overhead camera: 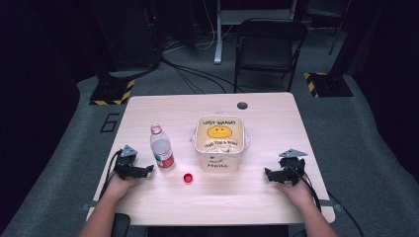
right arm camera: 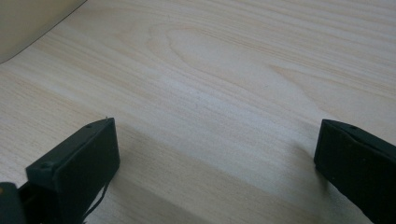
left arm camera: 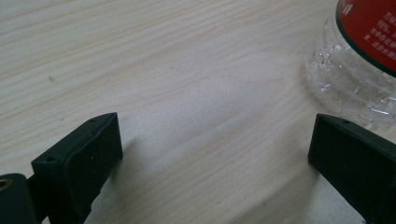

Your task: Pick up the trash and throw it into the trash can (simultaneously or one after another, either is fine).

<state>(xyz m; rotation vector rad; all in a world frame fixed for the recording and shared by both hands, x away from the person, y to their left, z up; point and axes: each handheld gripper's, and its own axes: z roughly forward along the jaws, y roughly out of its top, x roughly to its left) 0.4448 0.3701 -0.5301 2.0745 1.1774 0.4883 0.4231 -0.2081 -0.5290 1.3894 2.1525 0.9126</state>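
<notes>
A clear plastic bottle (overhead camera: 161, 148) with a red label stands uncapped on the light wooden table (overhead camera: 267, 197). Its red cap (overhead camera: 188, 177) lies on the table to the right of it. A white square bin (overhead camera: 220, 143), lined with a yellow smiley-face bag, stands at the table's middle. My left gripper (overhead camera: 146, 170) rests on the table just left of the bottle, open, with bare wood between its jaws; the bottle's base (left arm camera: 355, 79) shows at the upper right of the left gripper view. My right gripper (overhead camera: 269, 174) rests to the right of the bin, open and empty.
A round cable hole (overhead camera: 242, 105) sits near the table's far edge. Beyond the table stand a black folding chair (overhead camera: 267, 44) and a desk leg, with cables on the grey floor. The bin's pale wall (right arm camera: 28, 23) shows at the upper left of the right gripper view.
</notes>
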